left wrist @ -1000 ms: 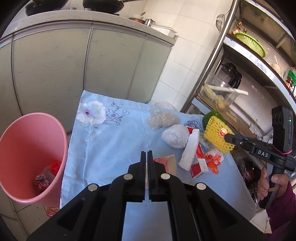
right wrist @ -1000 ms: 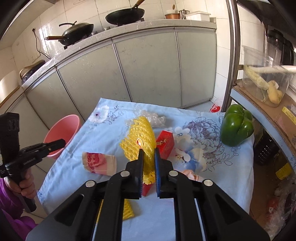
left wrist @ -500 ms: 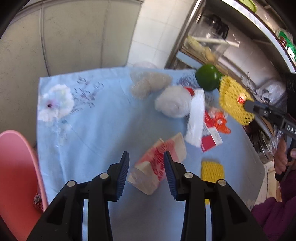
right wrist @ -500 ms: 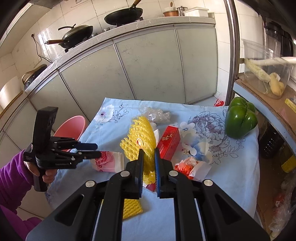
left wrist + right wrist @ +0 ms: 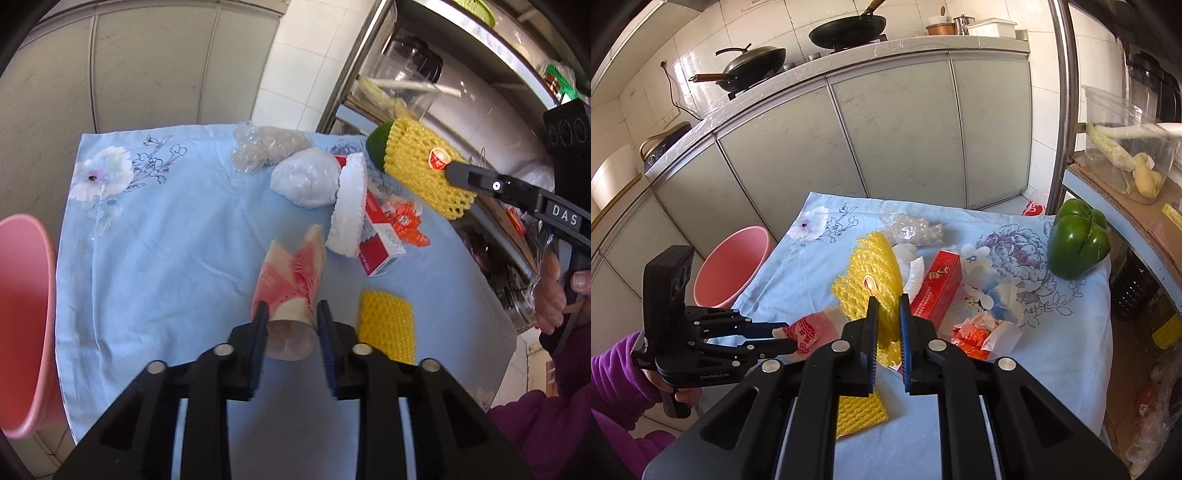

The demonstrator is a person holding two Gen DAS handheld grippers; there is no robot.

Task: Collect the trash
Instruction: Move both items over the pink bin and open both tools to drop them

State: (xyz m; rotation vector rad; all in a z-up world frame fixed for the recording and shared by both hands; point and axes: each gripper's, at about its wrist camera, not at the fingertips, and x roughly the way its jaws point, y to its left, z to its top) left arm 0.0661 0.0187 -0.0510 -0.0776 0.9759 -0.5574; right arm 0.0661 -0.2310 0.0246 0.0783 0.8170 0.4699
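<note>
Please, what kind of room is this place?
Most likely a home kitchen. A black wok and a frying pan sit on a stove on the counter, grey cabinets stand below, and a green bell pepper lies on the cloth-covered table.

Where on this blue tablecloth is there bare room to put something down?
The widest bare stretch of the tablecloth runs from the printed white flower toward the pink bin, left of the crushed paper cup. It is crowded on the right: red box, white foam, plastic bags and yellow foam net.
</note>
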